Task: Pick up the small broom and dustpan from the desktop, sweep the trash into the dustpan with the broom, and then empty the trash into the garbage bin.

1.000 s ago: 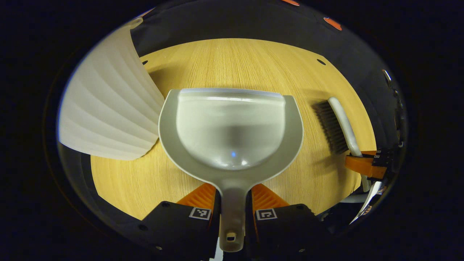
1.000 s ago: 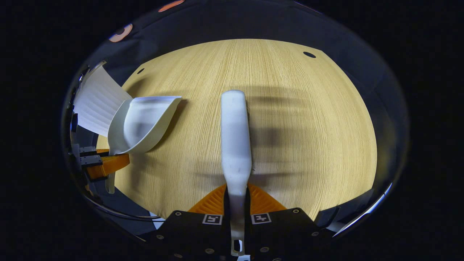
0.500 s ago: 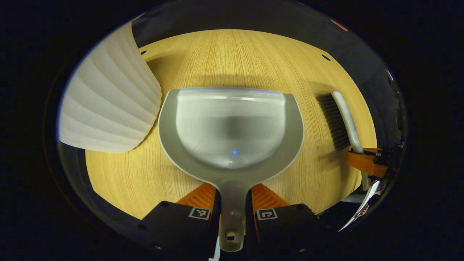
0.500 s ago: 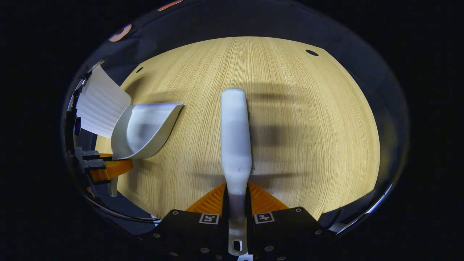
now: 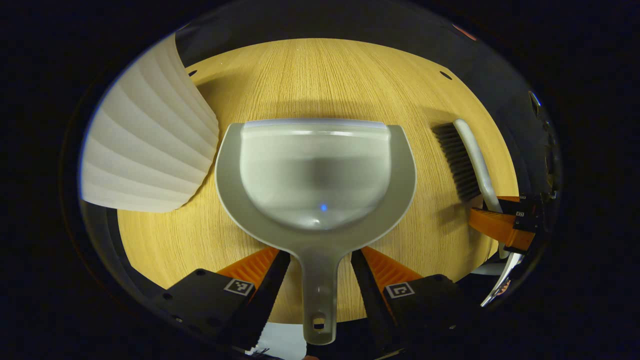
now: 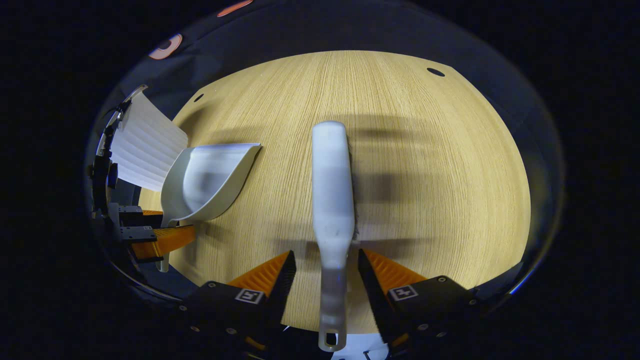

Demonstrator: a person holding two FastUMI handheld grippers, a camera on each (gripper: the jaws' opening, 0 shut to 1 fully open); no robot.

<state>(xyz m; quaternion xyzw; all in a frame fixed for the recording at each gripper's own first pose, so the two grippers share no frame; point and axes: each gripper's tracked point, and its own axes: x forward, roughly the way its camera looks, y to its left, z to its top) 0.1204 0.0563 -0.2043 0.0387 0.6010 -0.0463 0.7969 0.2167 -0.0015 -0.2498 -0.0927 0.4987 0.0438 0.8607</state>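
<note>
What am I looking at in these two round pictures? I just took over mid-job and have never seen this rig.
Each picture comes from a camera riding on a hand-held two-finger gripper, looking forward along its fingers.

In the left gripper view, the left gripper is open, one finger either side of the dustpan handle, neither touching it. The dustpan lies on the wooden desktop and looks empty. The ribbed white garbage bin stands beside it.

In the right gripper view, the right gripper is also open, its fingers either side of the broom, which lies on the desktop. So nothing is held. I see no trash on the desktop.
</note>
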